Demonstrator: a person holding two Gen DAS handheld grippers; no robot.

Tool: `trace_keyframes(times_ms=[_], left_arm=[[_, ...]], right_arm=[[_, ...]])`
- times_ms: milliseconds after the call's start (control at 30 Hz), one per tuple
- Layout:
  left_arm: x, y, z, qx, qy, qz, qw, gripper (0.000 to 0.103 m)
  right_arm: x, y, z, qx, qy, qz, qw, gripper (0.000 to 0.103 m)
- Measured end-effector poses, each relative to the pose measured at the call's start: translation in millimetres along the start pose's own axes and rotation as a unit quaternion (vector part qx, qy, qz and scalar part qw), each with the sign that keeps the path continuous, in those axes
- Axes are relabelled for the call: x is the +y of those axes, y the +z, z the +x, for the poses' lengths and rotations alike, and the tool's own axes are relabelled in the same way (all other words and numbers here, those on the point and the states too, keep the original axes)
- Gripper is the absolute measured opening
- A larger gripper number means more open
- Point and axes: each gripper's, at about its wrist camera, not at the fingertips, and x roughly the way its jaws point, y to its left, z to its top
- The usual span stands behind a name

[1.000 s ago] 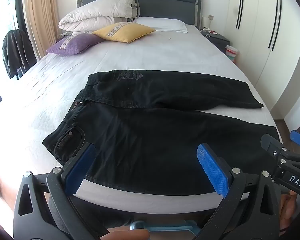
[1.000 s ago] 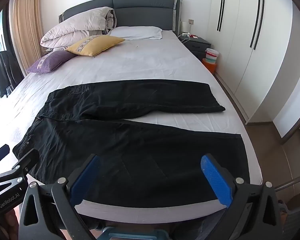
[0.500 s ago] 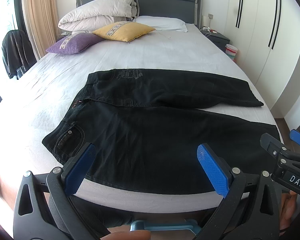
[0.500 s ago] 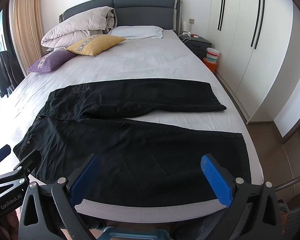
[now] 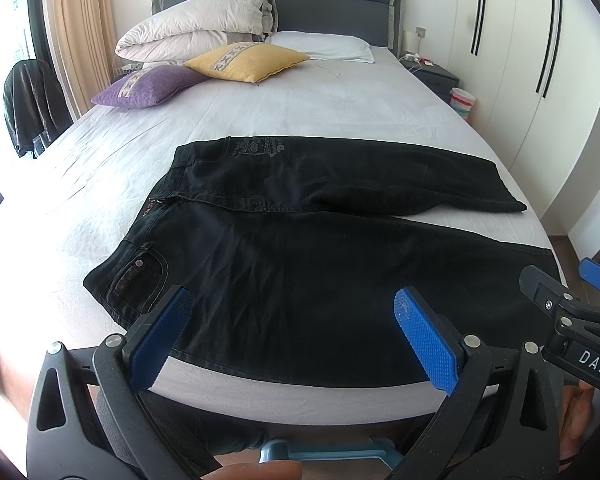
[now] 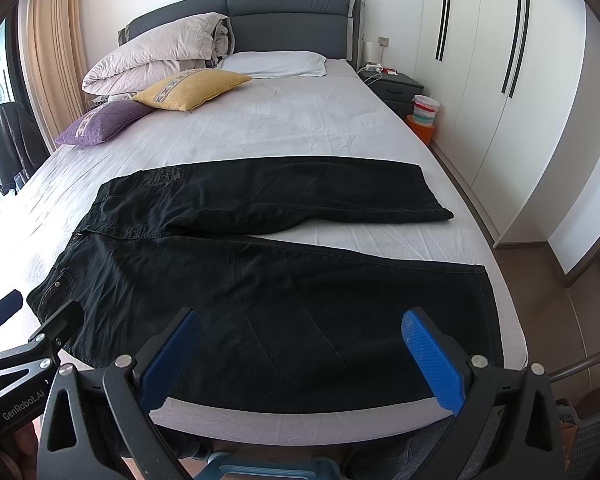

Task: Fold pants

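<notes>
Black pants (image 5: 300, 248) (image 6: 260, 280) lie flat across the near end of the bed, waistband to the left, both legs spread toward the right. The near leg runs along the bed's front edge; the far leg angles away behind it. My left gripper (image 5: 292, 332) hovers above the front edge over the near leg's upper part, open, nothing between its blue pads. My right gripper (image 6: 300, 356) hangs open over the middle of the near leg, holding nothing. Each gripper shows at the edge of the other's view.
A white-sheeted bed (image 6: 300, 128) with a grey headboard carries a purple cushion (image 5: 148, 88), a yellow cushion (image 5: 248, 62), a folded duvet and a white pillow at its head. Wardrobe doors (image 6: 500, 100) line the right side. A dark jacket (image 5: 32, 108) hangs at left.
Both grippers have risen and drawn in a little toward the bed, so the pants sit slightly lower in view. Nothing was grasped; the pants have not moved.
</notes>
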Motion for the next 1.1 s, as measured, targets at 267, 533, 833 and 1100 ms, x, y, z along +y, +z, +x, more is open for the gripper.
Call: trace_keyframes(times_ms=[267,533,833,1100], left_arm=[[0.0,0.3,0.1,0.0,-0.001,0.0,1.0,0.103],[1.6,-1.4,-1.3,0.0,-0.001,0.0,1.0,0.103],[1.6,-1.3,-1.3,0.0,0.0,0.0,1.0,0.103],[1.6,-1.5,-1.3,0.001,0.0,0.0,1.0,0.103]], right_arm=[[-0.2,-0.2,-0.1,0.0,0.001,0.0,1.0,0.103],[0.8,-0.3,-0.3,0.0,0.001,0.0,1.0,0.103],[0.2,0.3,0.0,0.001,0.001,0.001,1.0,0.103],[-0.4,1.1,0.4,0.001,0.001,0.001,1.0,0.103]])
